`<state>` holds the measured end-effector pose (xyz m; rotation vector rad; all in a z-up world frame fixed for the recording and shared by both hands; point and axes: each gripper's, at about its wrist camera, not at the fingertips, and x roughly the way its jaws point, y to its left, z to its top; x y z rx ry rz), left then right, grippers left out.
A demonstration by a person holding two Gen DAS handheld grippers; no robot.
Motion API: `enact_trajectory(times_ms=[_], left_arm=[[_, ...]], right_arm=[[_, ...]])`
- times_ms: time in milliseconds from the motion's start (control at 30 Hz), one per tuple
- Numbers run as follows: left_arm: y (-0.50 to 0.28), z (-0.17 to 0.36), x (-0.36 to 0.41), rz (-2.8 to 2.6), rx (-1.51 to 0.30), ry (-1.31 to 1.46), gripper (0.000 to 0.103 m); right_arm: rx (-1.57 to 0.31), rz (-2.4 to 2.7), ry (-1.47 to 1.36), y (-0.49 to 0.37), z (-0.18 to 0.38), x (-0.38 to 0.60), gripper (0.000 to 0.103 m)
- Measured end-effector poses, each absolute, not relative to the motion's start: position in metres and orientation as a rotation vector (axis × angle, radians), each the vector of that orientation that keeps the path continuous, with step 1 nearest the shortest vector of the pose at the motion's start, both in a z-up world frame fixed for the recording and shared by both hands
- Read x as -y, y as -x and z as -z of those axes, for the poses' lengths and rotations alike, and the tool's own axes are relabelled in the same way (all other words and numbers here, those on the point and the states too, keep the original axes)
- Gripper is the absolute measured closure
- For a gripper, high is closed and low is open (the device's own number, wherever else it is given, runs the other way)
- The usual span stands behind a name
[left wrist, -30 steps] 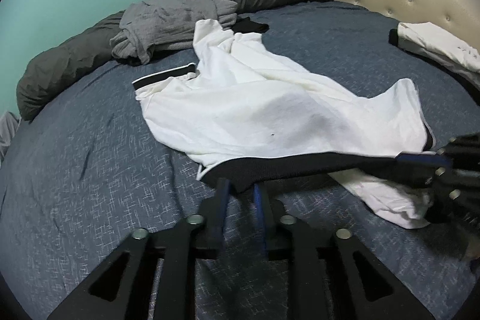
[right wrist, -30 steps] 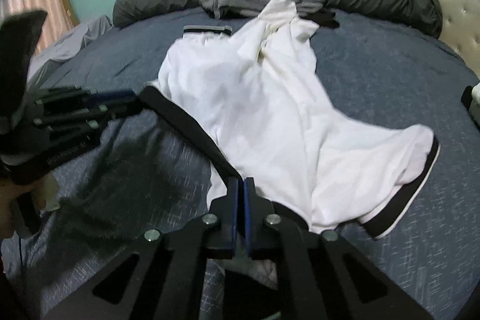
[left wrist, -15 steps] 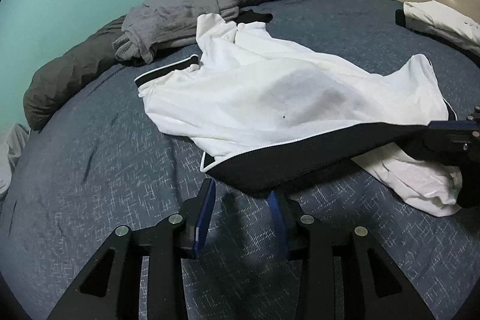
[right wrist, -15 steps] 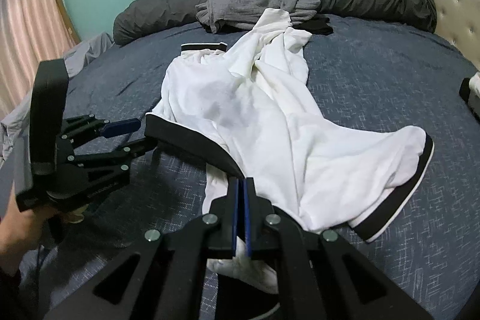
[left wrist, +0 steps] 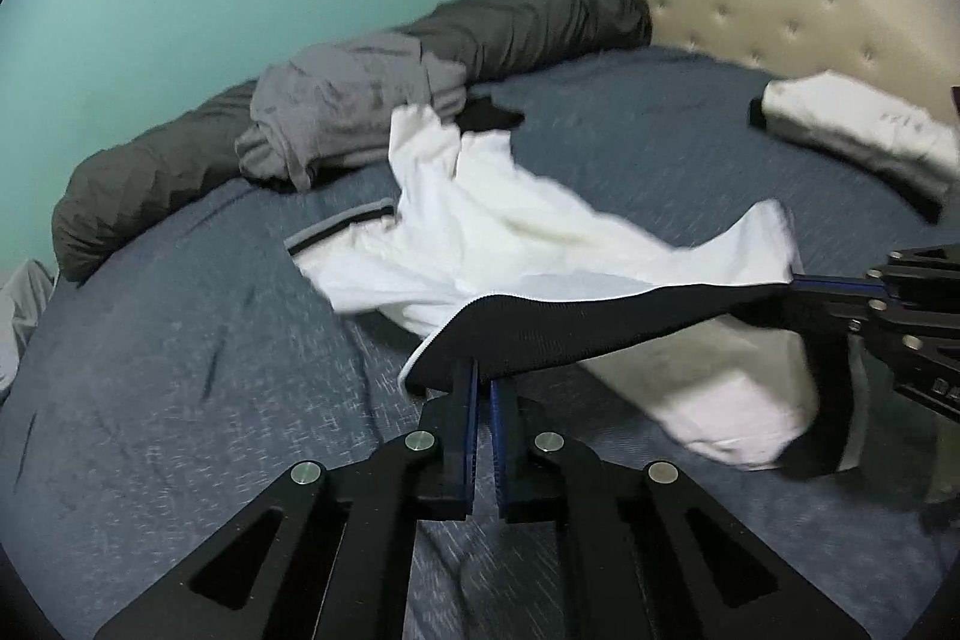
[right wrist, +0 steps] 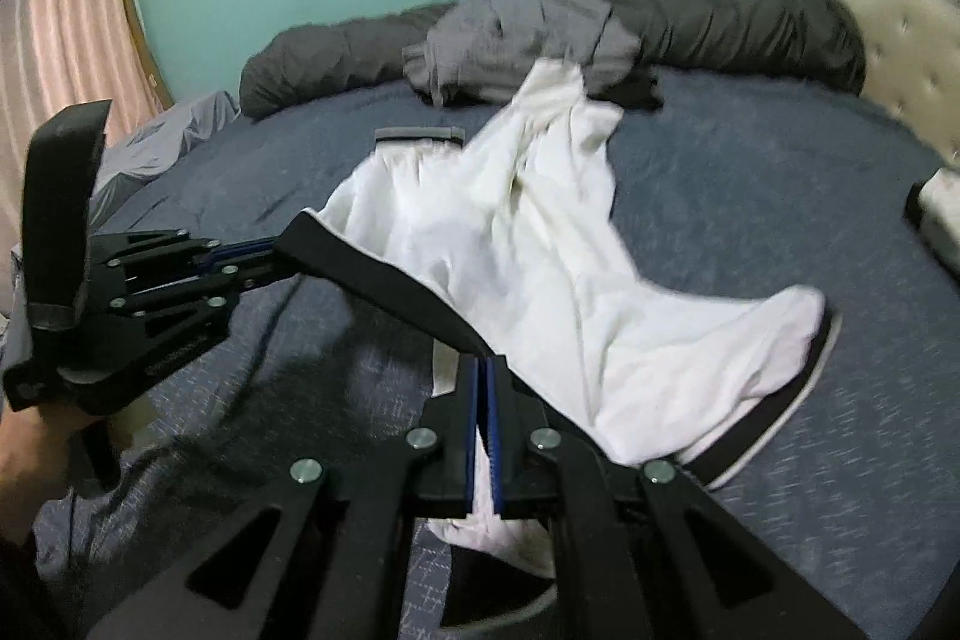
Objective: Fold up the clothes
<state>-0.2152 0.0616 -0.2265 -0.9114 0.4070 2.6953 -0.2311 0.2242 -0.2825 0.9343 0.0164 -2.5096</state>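
Pinching ribbed black waistband (left wrist: 576, 328) taut | left tongs (left wrist: 483, 388) clamped; right tongs (right wrist: 482, 370) clamped

Dim, soft indoor light; motion blur, perhaps; fisheye-warped edges.

No text, label, brand or number can be read in either view. The body of the right hand-held gripper (left wrist: 801, 283), at the right edge of the left wrist view, carries a few pale raised letters, but they are cut off by the frame edge and too blurred to make out. The body of the left hand-held gripper (right wrist: 270, 259), at the left of the right wrist view, bears a line of embossed lettering, likewise illegible.
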Motion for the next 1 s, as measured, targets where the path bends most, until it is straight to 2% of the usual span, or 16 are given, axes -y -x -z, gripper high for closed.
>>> enact_trajectory(times_ms=[200,300,633,1000], left_arm=[[0.181,0.158,-0.056,-2.730,-0.413,0.829,0.100],[0.159,0.116,-0.054,-2.759,-0.420,0.764,0.100],[0.070,-0.017,-0.057,-2.827,-0.469,0.548,0.100],[-0.007,-0.127,-0.059,-2.874,-0.502,0.372,0.100]], right_arm=[[-0.037,2.526,-0.848,0.206,0.225,-0.232,0.101],[-0.023,2.528,-0.780,0.194,0.179,-0.235,0.101],[-0.149,2.580,-0.562,0.131,0.041,-0.239,0.101],[-0.222,2.612,-0.396,0.074,-0.080,-0.249,0.101]])
